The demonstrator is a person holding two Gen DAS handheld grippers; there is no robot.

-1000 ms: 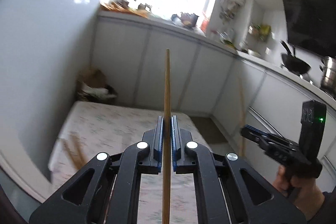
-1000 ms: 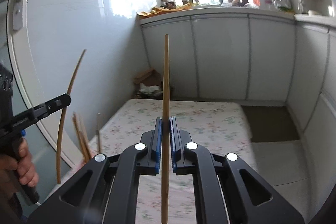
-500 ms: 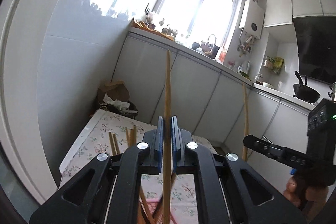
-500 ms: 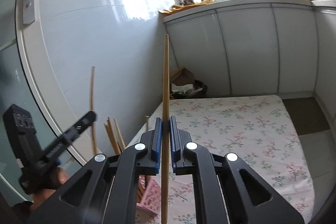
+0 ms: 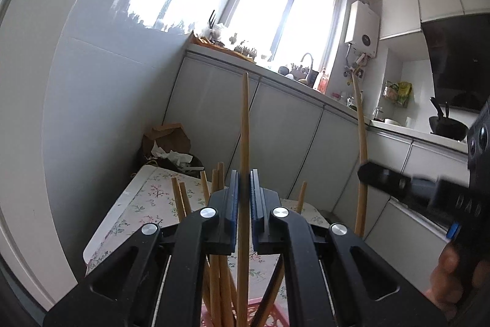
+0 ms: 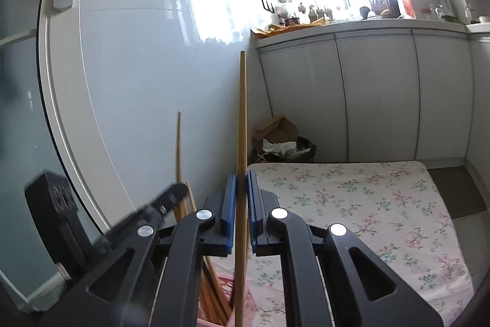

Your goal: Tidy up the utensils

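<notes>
Kitchen corner with white cabinets (image 6: 376,94) under a bright window (image 5: 275,8), glossy wall on the left, and a table with a floral cloth (image 6: 352,204) down below.

Left gripper (image 5: 244,198) has its fingers (image 5: 232,204) pinched tight on a chopstick (image 5: 244,143). Long axis runs straight up, tip at 12 o'clock, lower end dropping toward a pink basket (image 5: 260,314) at 6 o'clock that already has a bunch of chopsticks (image 5: 214,265) standing in it.

Right gripper (image 6: 242,204) is the same deal, clamped on a second chopstick (image 6: 242,118), also upright, pointing to 12. Its bottom end sits just beside the basket, over at 7 o'clock in the right wrist view. A cardboard-stuffed bin (image 6: 281,143) stands in the far corner.
</notes>
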